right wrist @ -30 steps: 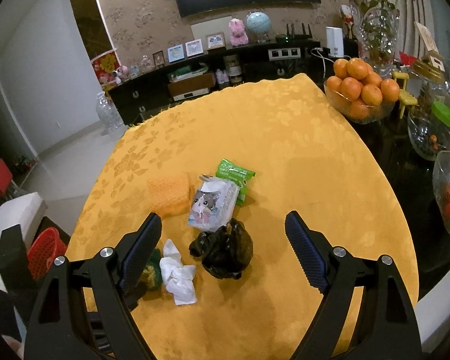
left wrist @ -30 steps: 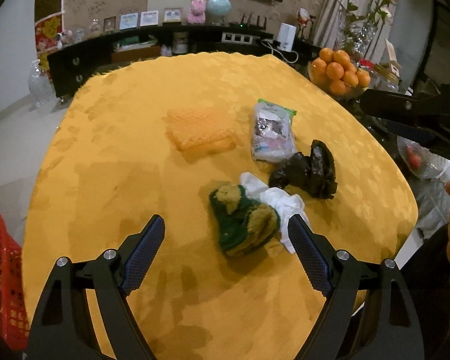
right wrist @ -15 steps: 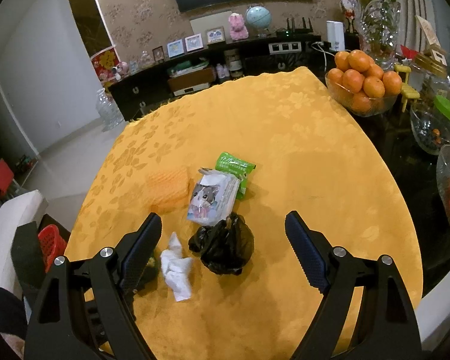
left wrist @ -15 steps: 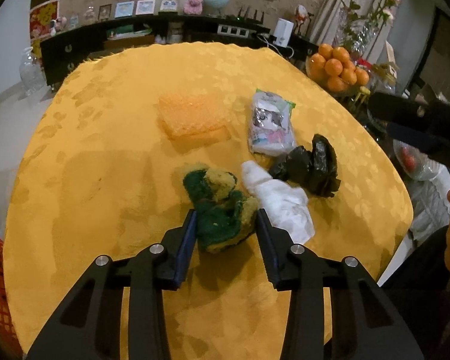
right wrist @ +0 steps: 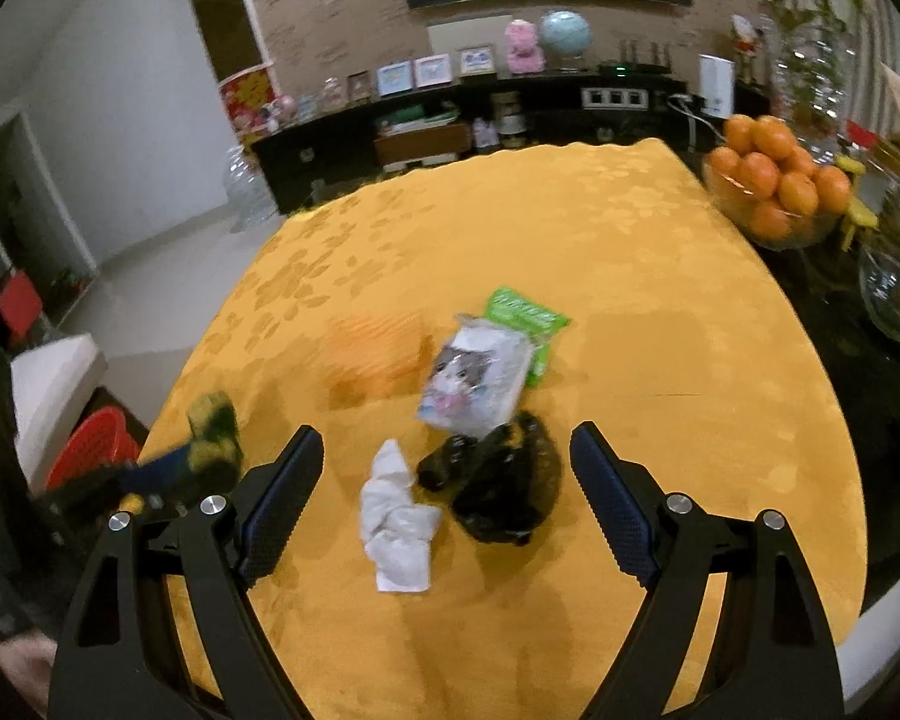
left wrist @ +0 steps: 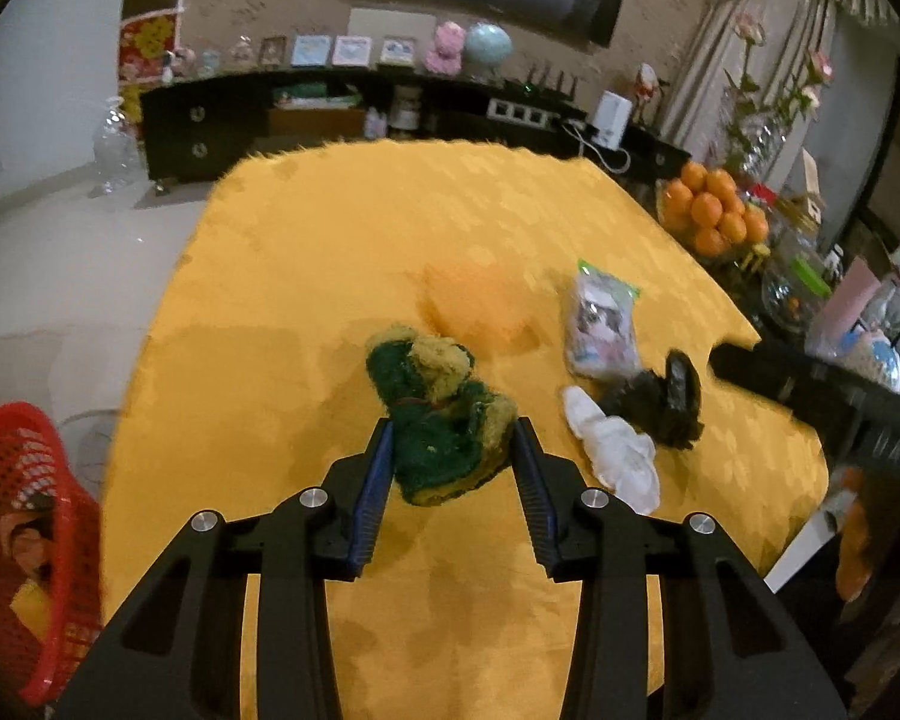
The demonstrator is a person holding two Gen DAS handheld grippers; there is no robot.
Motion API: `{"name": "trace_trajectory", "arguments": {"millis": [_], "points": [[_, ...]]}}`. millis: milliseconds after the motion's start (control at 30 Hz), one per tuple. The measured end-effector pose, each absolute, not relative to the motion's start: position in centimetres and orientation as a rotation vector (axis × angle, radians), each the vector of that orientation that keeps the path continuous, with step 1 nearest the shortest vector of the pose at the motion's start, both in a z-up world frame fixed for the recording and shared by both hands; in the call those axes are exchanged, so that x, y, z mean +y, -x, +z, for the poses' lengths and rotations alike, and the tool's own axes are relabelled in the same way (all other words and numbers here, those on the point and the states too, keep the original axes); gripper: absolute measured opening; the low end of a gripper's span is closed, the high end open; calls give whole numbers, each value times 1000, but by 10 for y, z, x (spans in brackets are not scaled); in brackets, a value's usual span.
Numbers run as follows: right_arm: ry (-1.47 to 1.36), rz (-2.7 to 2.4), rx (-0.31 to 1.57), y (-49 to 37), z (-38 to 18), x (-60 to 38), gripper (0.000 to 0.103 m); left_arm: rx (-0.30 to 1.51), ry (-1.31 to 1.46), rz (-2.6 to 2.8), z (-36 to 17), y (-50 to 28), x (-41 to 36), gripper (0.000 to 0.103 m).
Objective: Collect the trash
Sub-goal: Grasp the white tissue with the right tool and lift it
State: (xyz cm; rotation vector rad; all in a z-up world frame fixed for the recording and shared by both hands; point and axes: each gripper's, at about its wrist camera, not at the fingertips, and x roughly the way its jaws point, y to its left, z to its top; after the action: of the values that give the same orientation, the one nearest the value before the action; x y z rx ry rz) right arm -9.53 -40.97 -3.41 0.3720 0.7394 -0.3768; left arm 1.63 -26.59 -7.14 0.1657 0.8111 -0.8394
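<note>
My left gripper (left wrist: pixel 453 450) is shut on a fuzzy green and yellow wad (left wrist: pixel 441 414), lifted a little off the yellow tablecloth (left wrist: pixel 330 276). To its right lie a crumpled white tissue (left wrist: pixel 615 450), a black crumpled bag (left wrist: pixel 666 405) and a clear packet with a cat picture (left wrist: pixel 600 324). My right gripper (right wrist: pixel 444 486) hangs open above the white tissue (right wrist: pixel 399 516) and the black bag (right wrist: pixel 501 486), touching neither. The cat packet (right wrist: pixel 480 378) lies on a green wrapper (right wrist: pixel 525 315). The held wad (right wrist: pixel 213 426) shows blurred at the left.
An orange textured mat (left wrist: pixel 480 300) lies mid-table. A red mesh basket (left wrist: pixel 24 528) stands on the floor at the left, off the table edge. A bowl of oranges (right wrist: pixel 777 186) and glass jars (right wrist: pixel 894 294) crowd the right side. A dark sideboard (left wrist: pixel 330 114) runs behind.
My left gripper shut on the green and yellow wad, then lifted it and drew it left, away from the tissue. The right gripper has barely shifted and stays open.
</note>
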Motion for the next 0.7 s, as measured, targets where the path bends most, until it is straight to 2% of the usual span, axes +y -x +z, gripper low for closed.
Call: {"name": "trace_trajectory", "arguments": {"millis": [100, 267, 533, 700], "points": [[-341, -318, 760, 88, -41, -398, 80, 784, -160, -820, -63, -18, -257, 38], [-326, -224, 825, 74, -58, -383, 65, 760, -134, -797, -51, -23, -243, 38], [-300, -239, 923, 61, -86, -381, 57, 747, -117, -778, -44, -27, -231, 38], [-277, -255, 956, 54, -99, -378, 48, 741, -119, -774, -43, -26, -228, 38]]}}
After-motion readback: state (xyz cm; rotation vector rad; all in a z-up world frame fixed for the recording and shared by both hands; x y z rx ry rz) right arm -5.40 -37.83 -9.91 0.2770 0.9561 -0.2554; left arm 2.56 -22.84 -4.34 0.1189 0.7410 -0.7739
